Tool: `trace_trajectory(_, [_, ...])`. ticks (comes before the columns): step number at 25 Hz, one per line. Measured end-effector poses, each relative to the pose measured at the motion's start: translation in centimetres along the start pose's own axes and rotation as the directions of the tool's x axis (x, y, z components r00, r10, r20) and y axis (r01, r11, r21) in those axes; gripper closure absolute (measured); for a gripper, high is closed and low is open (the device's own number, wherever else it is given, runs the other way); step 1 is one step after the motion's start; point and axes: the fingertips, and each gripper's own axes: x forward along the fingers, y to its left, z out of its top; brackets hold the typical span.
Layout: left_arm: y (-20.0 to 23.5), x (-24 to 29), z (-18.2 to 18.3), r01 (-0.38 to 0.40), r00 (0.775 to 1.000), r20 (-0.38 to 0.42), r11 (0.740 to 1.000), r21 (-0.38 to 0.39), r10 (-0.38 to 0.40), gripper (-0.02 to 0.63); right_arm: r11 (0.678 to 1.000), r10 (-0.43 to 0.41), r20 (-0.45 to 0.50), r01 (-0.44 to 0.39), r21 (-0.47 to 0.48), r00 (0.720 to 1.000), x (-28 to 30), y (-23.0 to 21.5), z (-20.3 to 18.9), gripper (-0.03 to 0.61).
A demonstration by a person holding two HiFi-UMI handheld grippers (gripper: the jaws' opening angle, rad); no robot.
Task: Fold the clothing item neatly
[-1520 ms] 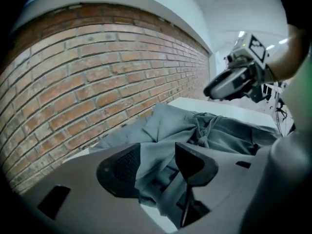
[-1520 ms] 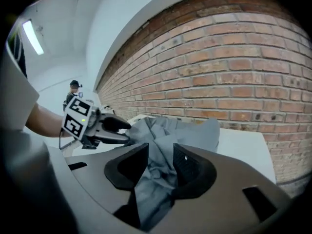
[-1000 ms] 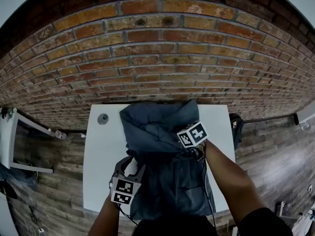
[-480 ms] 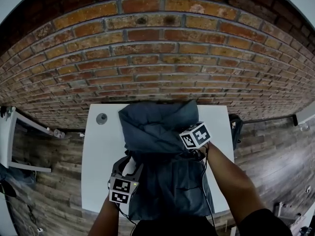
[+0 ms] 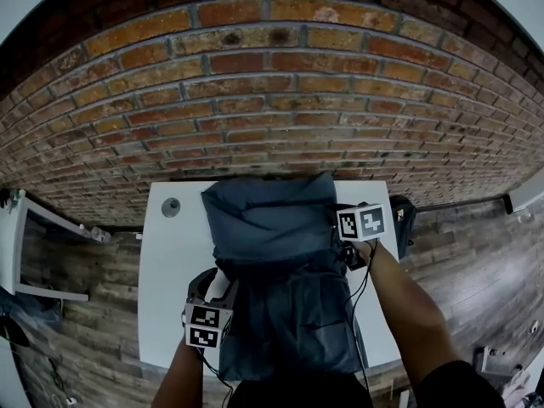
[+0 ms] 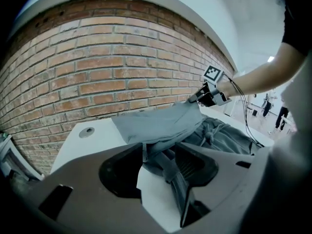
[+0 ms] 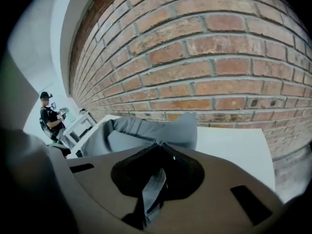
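Now | right tool (image 7: 158,149) clamped on garment (image 5: 272,228) edge | left tool (image 6: 161,151) spread, garment fold lying between

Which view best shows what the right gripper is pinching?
Right gripper view: the right gripper has just closed on a fold of garment, seen close. Head view shows mostly its marker cube; left gripper view shows it small and distant.

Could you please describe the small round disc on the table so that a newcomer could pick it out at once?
Against the brick wall stands a white table with a dark grey garment draped along its middle. On the bare strip left of the garment, near the far corner by the wall, sits a small grey disc. It alone is round and lies clear of the cloth.
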Motion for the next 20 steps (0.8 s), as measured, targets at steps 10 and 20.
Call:
trace_trajectory(10, [1.9, 1.0, -0.6, -0.062, 0.998, -0.030, 0.998, 0.023, 0.062, 0.407, 0.996, 0.024, 0.075, -0.030, 0.079, 0.997, -1.4, -0.7, -1.0, 0.428])
trace_trajectory(20, [5.0, 3.6, -3.0, -0.161, 0.977, -0.141, 0.987, 0.020, 0.163, 0.574, 0.994, 0.098, -0.208, -0.104, -0.020, 0.973, -1.0, 2.2, -9.6, 0.430])
